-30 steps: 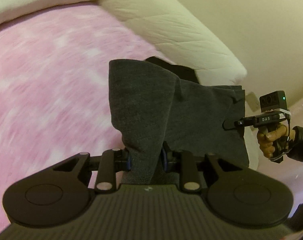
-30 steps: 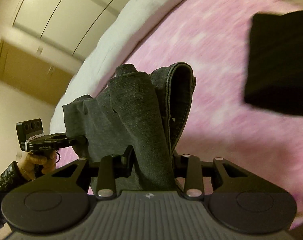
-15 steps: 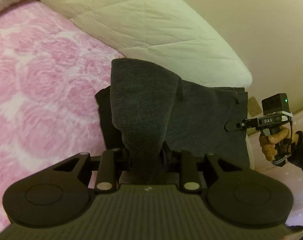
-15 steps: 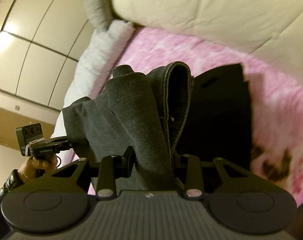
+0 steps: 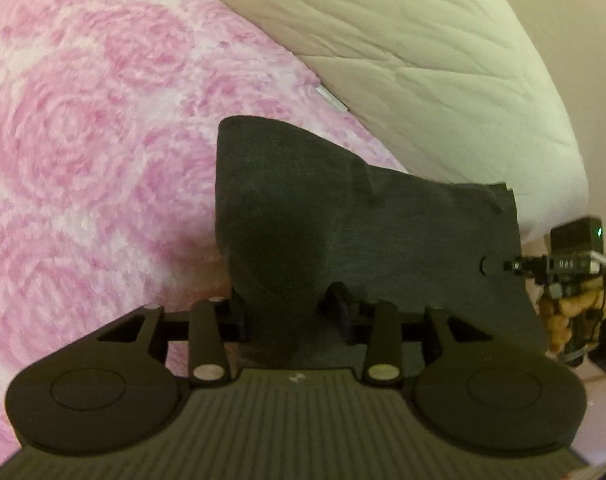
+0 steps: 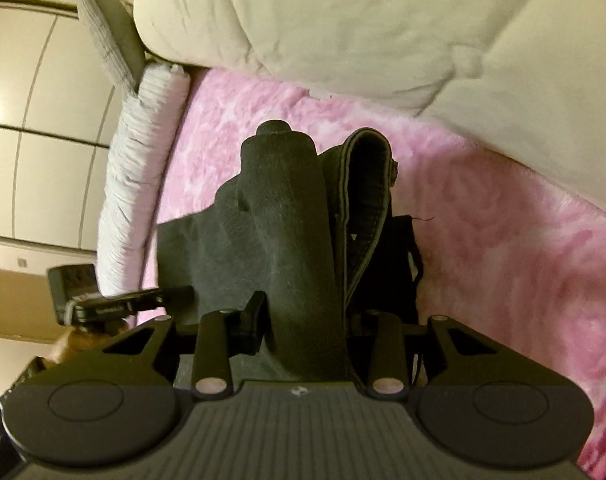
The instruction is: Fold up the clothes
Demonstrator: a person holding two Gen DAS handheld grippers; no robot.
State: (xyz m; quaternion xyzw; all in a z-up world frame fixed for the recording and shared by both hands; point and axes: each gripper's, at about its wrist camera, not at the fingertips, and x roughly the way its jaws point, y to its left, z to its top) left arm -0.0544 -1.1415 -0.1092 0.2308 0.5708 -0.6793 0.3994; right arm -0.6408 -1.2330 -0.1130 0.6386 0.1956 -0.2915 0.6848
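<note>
A folded dark grey garment (image 5: 383, 232) hangs between both grippers, low over the pink blanket (image 5: 83, 140). My left gripper (image 5: 289, 304) has one end bunched between its jaws, which are opening, and the pads stand off the cloth. My right gripper (image 5: 487, 266) grips the far right edge. In the right wrist view the garment (image 6: 287, 208) rises from my right gripper (image 6: 305, 316), whose jaws are just starting to open with the pads still on the cloth. A stitched band (image 6: 367, 168) loops beside it. The left gripper (image 6: 179, 294) holds the other end. A black garment (image 6: 407, 264) lies underneath.
A cream quilted duvet (image 5: 423, 60) borders the blanket (image 6: 503, 260) just beyond the garment. A white knitted roll (image 6: 139, 184) and a grey pillow (image 6: 107, 36) lie along the bed's left edge. Wardrobe doors (image 6: 31, 120) stand behind. A hand (image 5: 559, 312) holds the right gripper.
Both grippers have carried the grey garment across the bed and downward, toward the duvet and over the black garment. The left jaws have spread wider around the cloth.
</note>
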